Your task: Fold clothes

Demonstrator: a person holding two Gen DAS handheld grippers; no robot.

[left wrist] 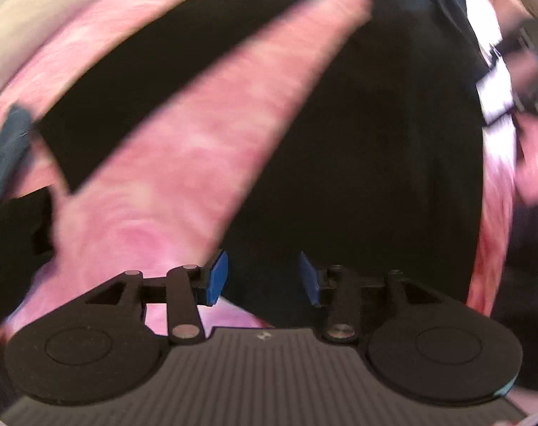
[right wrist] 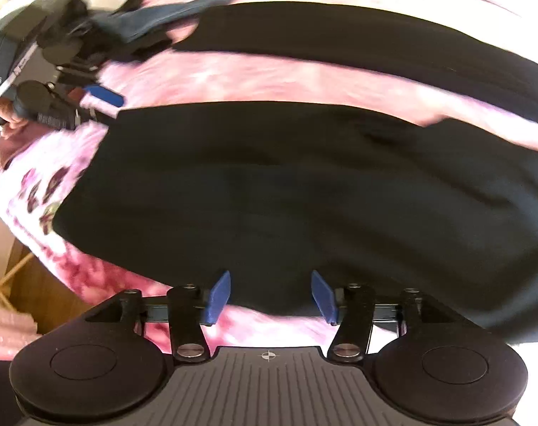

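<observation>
A black garment (left wrist: 357, 142) lies spread on a pink mottled blanket (left wrist: 198, 159). In the left wrist view it splits into two dark arms, with a wedge of pink between them. My left gripper (left wrist: 264, 278) hangs open over the edge where black cloth meets pink, with nothing between its blue pads (left wrist: 217, 277). In the right wrist view the black garment (right wrist: 286, 184) fills the middle, and a second black strip (right wrist: 340, 35) lies farther back. My right gripper (right wrist: 271, 296) stands open just above the garment's near edge, its pads clear of the cloth. The left gripper's blue pad (right wrist: 104, 95) shows blurred at the upper left.
A dark blue-grey garment (right wrist: 155, 17) lies bunched at the far left of the blanket (right wrist: 269, 85). The blanket's floral border (right wrist: 45, 195) drops to a wooden floor (right wrist: 31, 284) at the left. Pale pink bubble-like packing (right wrist: 6, 330) lies down there.
</observation>
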